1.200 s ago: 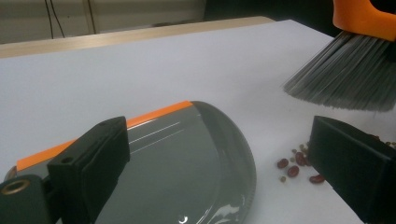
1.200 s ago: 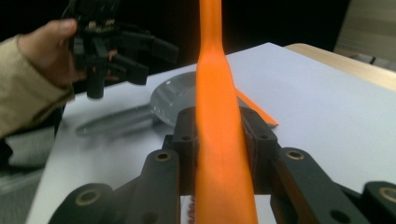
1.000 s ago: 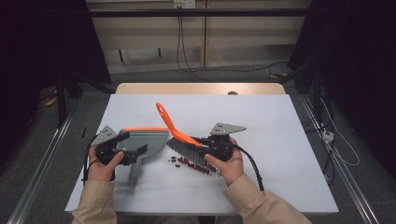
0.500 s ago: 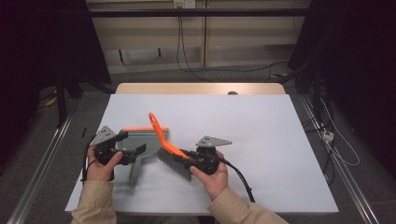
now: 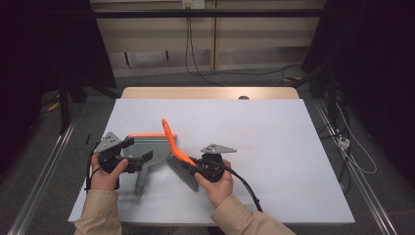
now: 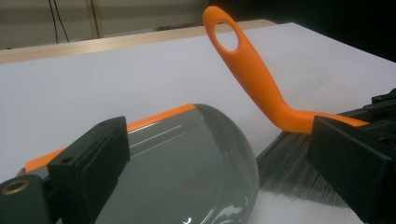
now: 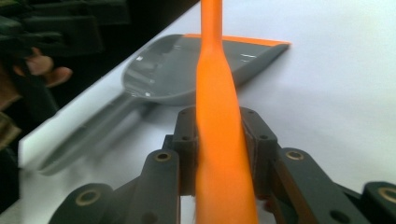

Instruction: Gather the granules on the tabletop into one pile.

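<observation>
- Brush first: its orange handle is clamped between the jaws of the right gripper, as the right gripper view shows with the pads pressed on both sides of the handle.
- Since a second ago the brush has swept leftward across the table; its grey bristles now sit just beside the dustpan, at its right side, where before they stood well to the right of it.
- Dark red crumbs that lay on the white table under the bristles a second ago are no longer visible in the high view; I judge they are hidden under the brush or pushed toward the pan, but cannot tell which.
- Left gripper has kept its place at the dustpan; the left gripper view shows its jaws apart with the grey pan between them, and whether they press on it I cannot tell.
- Meaning for the work: the sweep stroke looks nearly finished, with the debris probably at the pan's edge.
</observation>
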